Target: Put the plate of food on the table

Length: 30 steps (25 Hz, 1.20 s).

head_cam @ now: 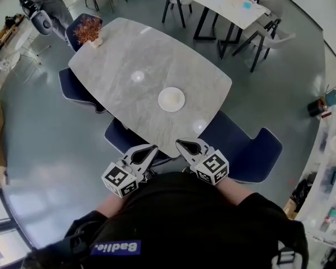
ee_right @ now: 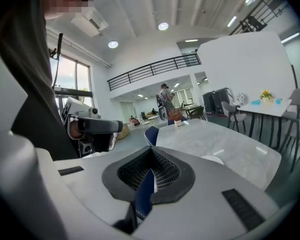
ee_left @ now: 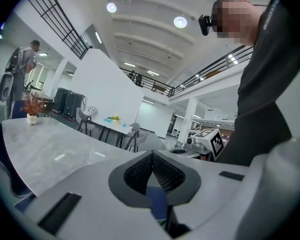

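Note:
A white plate (head_cam: 171,100) lies on the grey marble table (head_cam: 123,66), a little in from its near edge; whether food is on it I cannot tell. Both grippers hang close to the person's chest, just short of that edge and apart from the plate. The left gripper (head_cam: 153,148) is shut with nothing between its pads (ee_left: 152,154). The right gripper (head_cam: 180,143) is also shut and empty (ee_right: 151,150). In the right gripper view a sliver of the plate (ee_right: 213,159) shows on the table (ee_right: 215,141) beyond the jaws. The left gripper view shows only the table (ee_left: 50,149).
Dark blue chairs (head_cam: 243,144) stand round the table, one right under the grippers. A small potted plant (head_cam: 89,31) sits at the table's far end. A person with a backpack (head_cam: 42,4) stands at the back left. A white table (head_cam: 235,1) with chairs is at the back right.

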{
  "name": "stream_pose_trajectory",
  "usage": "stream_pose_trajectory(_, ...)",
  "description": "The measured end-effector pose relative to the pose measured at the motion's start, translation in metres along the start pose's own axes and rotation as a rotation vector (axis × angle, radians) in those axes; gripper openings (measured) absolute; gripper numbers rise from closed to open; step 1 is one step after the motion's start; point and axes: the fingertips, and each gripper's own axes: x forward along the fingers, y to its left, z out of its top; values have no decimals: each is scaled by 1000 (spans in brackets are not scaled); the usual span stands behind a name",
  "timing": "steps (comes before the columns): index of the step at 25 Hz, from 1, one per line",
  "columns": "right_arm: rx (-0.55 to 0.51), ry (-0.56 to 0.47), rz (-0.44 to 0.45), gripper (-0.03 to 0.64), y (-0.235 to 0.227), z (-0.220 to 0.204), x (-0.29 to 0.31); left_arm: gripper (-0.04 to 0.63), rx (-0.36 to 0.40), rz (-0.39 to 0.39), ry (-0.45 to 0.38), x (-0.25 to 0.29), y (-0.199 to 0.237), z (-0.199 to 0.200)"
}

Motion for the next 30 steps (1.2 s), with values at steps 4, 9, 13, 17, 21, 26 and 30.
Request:
stream_pose_trajectory(4, -73, -7, 14, 11, 7, 1, -5, 8, 1, -30, 4, 7, -7, -1)
stream_pose_trajectory(9, -65, -43, 3, 10, 8, 8, -12, 8, -2, -62, -2, 10, -12, -1)
stream_pose_trajectory(13, -74, -51, 2, 9, 13, 12, -15, 8, -2, -63, 1, 10, -15, -2)
stream_pose_trajectory(17, -80, -51, 8, 9, 16, 10, -17, 8, -1, -66, 1, 10, -18, -4)
stream_pose_trajectory(21, -68, -52, 8, 9, 18, 6, -21, 8, -5, -61, -4, 9, -21, -5)
stream_pose_trajectory(26, -64, -46, 10, 9, 20, 4, -21, 8, -8, -56, -11, 5, -23, -6)
stream_pose_trajectory(30, -61, -42, 8, 9, 21, 2, -25, 8, -10, -58, -18, 6, -27, -6)
